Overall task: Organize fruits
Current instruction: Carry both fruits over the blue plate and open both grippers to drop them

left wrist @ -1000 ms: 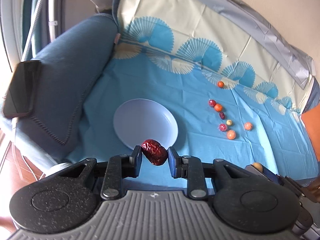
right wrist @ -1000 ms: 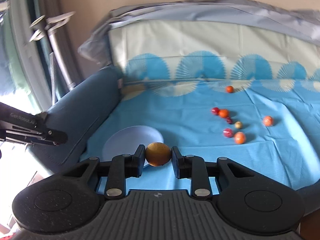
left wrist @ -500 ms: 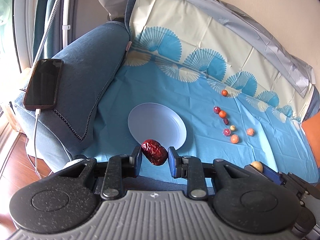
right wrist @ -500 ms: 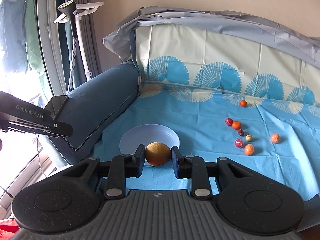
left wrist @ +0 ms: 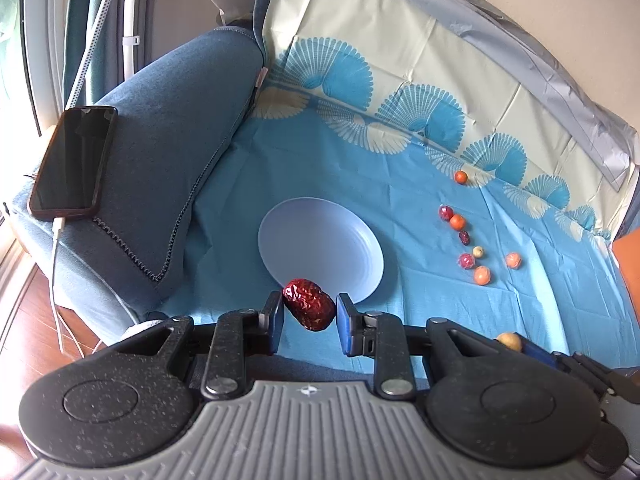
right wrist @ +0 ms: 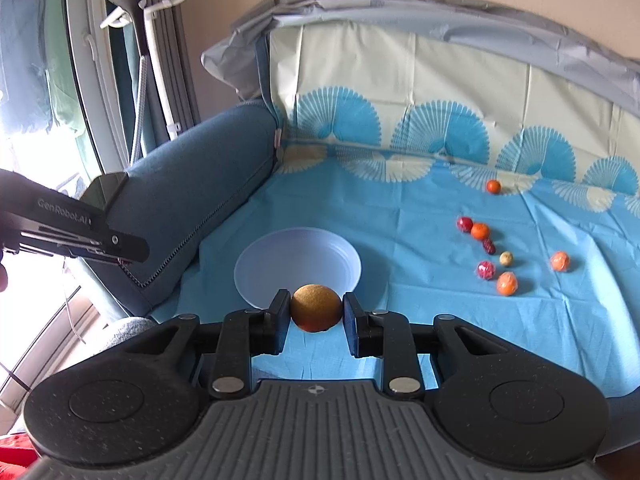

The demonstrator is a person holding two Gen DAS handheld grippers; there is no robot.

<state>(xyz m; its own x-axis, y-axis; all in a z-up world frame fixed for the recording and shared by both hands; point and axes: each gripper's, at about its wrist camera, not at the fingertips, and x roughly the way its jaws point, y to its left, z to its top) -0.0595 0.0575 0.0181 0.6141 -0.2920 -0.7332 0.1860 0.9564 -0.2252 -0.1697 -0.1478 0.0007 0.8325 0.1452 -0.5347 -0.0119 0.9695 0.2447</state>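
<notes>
On the blue-covered sofa (left wrist: 320, 168) the plate (left wrist: 320, 240) sits empty, loose fruits (left wrist: 466, 260) unsorted; left hand-held gripper (left wrist: 310, 316) clamps a red date (left wrist: 309, 303), right hand-held gripper (right wrist: 316, 316) a brown fruit (right wrist: 316, 307).

Plate (left wrist: 320, 240) near rim hidden behind red date (left wrist: 309, 309); phone (right wrist: 105, 191) mostly occluded.

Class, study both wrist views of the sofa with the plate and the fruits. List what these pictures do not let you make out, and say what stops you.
- Kinds of the small loose fruits: too small in both views.
- Near rim of the plate: hidden behind the red date in the left gripper; in the right view, behind the round brown fruit in the right gripper.
- Phone: in the right view, mostly hidden by the left gripper's body.
</notes>
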